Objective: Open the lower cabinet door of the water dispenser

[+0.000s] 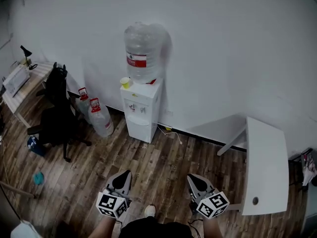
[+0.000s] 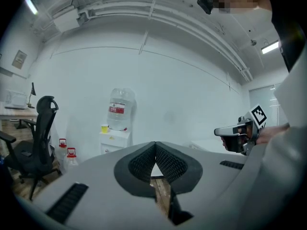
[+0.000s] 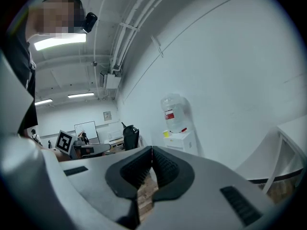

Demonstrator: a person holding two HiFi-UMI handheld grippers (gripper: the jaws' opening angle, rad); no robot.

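Standing well ahead of left tongs (image 1: 127,174) and right tongs (image 1: 192,178): dispenser (image 1: 141,103), door (image 1: 139,129) shut. Both together, empty: door out of reach.

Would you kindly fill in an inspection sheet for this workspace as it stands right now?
Surface: wooden plank floor, with a white wall behind.
Job's things: water dispenser against the wall, large bottle on top; lower cabinet door looks shut.
Clutter: yellow cup on the dispenser's top; two spare bottles on the floor beside it; office chair further left.
Grippers: left gripper and right gripper both shut, empty, well short of the dispenser.
Cables: a cord on the floor at the dispenser's base.
Surroundings: desk at left, white table at right.
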